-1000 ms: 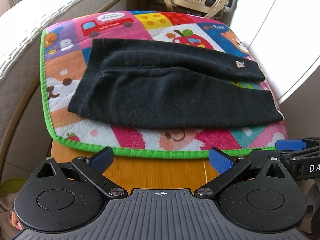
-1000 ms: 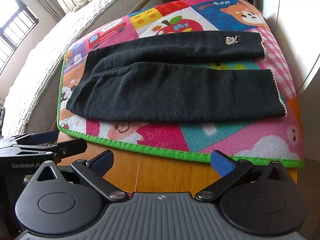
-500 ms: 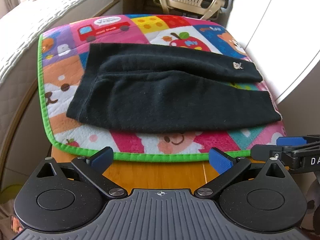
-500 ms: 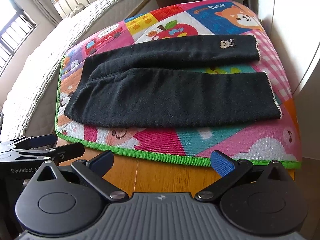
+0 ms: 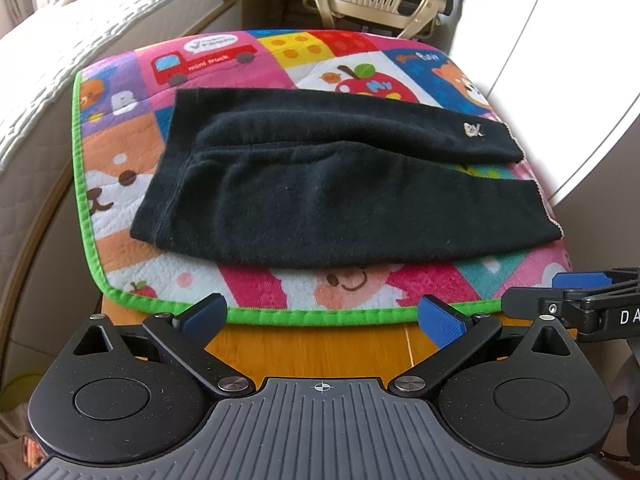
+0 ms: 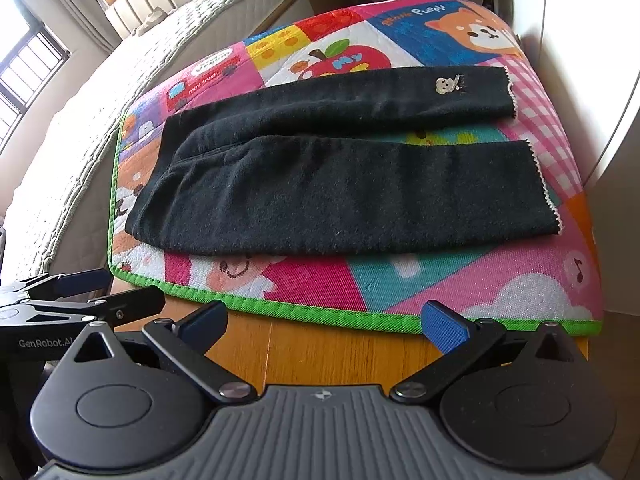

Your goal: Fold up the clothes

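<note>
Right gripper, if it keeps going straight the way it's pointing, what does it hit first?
Probably the green-edged play mat: the open right gripper hangs over the bare wooden table, facing the mat's near edge. Held higher, it would meet the black pants first; depth is unclear.

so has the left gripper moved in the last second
Yes. In the left wrist view the left gripper has advanced: its blue fingertips now overlap the mat's green edge, where bare wood separated them before. The black pants look unmoved on the mat.
</note>
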Demonstrator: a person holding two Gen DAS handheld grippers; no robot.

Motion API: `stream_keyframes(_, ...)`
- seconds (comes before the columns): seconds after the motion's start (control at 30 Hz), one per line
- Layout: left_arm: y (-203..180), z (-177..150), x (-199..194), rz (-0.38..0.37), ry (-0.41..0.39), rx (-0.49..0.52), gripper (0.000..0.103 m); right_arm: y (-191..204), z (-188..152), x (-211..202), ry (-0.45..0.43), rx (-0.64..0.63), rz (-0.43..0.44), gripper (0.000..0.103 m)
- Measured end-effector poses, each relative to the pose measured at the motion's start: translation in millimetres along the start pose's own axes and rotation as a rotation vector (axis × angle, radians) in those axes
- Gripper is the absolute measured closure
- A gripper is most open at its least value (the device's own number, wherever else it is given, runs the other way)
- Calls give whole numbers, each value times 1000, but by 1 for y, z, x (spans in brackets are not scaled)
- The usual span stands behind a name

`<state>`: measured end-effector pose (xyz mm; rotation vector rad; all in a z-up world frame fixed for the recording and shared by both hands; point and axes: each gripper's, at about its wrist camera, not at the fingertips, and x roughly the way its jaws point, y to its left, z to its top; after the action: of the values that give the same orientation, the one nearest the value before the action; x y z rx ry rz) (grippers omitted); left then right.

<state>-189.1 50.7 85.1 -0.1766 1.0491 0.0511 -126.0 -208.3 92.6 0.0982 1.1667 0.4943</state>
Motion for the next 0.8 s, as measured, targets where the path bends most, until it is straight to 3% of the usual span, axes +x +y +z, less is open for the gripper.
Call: stream_keyframes(0.8, 1, 0, 5, 7, 12, 1, 0, -9, -1, 10, 25, 18, 0, 0)
